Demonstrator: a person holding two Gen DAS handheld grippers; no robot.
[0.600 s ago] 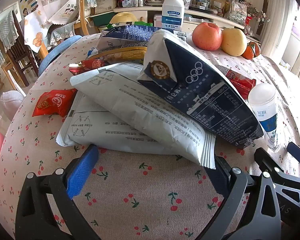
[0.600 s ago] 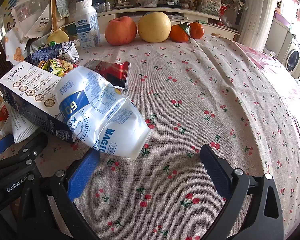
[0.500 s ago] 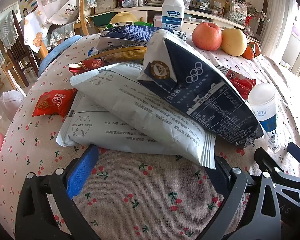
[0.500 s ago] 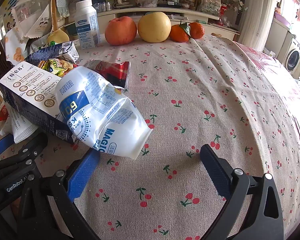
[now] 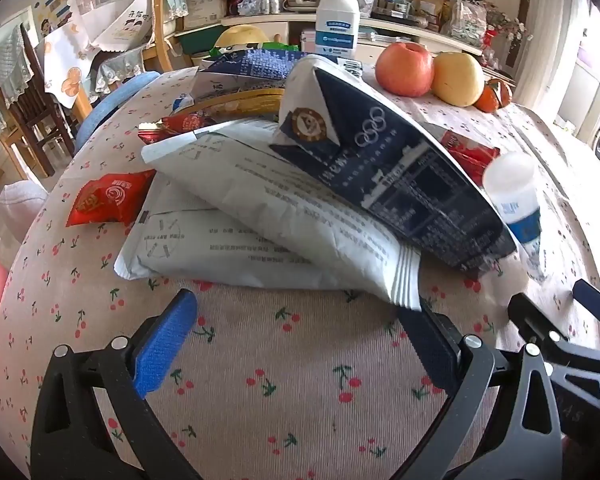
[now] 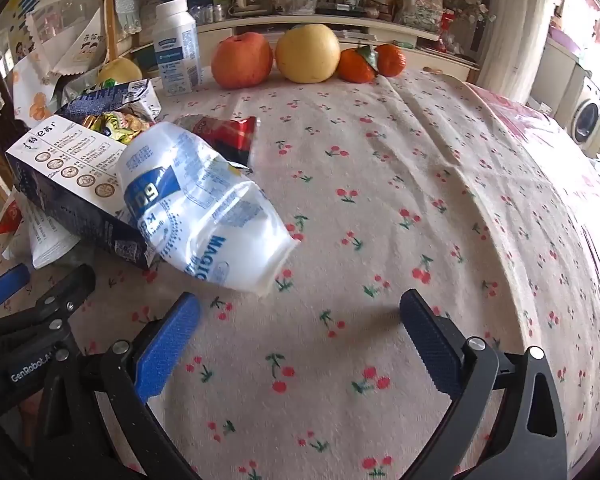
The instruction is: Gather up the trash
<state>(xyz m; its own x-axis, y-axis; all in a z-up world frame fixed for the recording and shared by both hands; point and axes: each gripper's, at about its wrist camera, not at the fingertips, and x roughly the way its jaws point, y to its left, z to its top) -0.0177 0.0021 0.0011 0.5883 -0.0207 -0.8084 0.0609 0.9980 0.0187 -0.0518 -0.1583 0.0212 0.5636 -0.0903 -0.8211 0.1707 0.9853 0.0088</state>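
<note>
A pile of trash lies on the cherry-print tablecloth (image 5: 284, 368). In the left wrist view, white wrappers (image 5: 260, 216) lie under a dark blue carton (image 5: 396, 168), with a red packet (image 5: 108, 200) to the left. My left gripper (image 5: 300, 336) is open and empty just in front of the wrappers. In the right wrist view, a crushed white plastic bottle (image 6: 204, 204) leans on the blue carton (image 6: 72, 184), beside a red wrapper (image 6: 232, 136). My right gripper (image 6: 300, 332) is open and empty, just short of the bottle.
An upright white bottle (image 6: 178, 48), an apple (image 6: 242, 60), a yellow pear (image 6: 308, 52) and two oranges (image 6: 370, 62) stand at the table's far edge. Chairs (image 5: 28, 100) and a cluttered shelf (image 5: 380, 4) lie beyond. The right side of the tablecloth (image 6: 480, 200) is bare.
</note>
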